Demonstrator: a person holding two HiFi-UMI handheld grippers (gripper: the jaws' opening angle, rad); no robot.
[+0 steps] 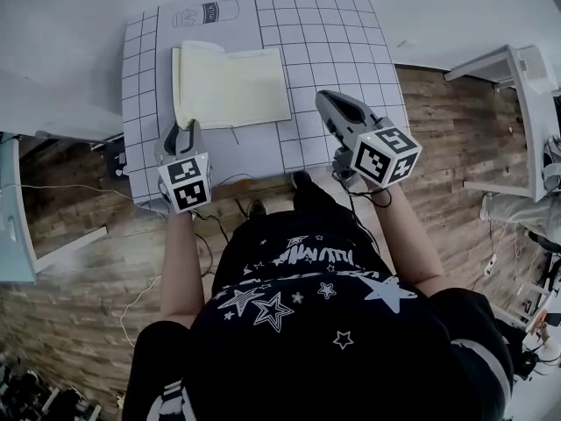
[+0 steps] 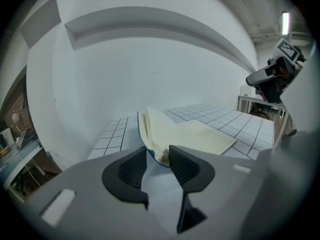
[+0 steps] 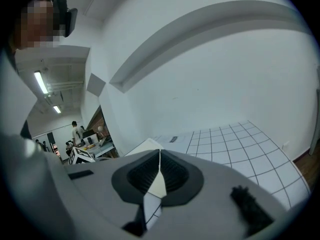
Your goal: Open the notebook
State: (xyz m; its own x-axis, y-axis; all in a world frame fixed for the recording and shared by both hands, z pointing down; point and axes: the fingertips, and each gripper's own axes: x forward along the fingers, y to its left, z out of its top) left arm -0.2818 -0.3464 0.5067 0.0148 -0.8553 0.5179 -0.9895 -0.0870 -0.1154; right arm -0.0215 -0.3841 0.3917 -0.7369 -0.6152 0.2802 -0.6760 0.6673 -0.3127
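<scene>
The notebook (image 1: 232,86) lies open on the gridded white table mat (image 1: 351,51), its cream pages up and several leaves curling at the left by the spine. My left gripper (image 1: 181,128) hovers at the notebook's near left corner. In the left gripper view its jaws (image 2: 157,156) stand apart, and the blue-edged corner of the notebook (image 2: 190,134) shows just beyond the tips, with neither pad pressing on it. My right gripper (image 1: 323,96) sits to the right of the notebook, apart from it. Its jaws (image 3: 160,156) are shut with nothing between them.
A printed can outline (image 1: 206,13) marks the mat's far edge. White desks (image 1: 517,68) stand at the right over a wooden floor (image 1: 88,261). A thin cable (image 1: 235,135) lies near the table's front edge. People (image 3: 77,131) stand far off in the right gripper view.
</scene>
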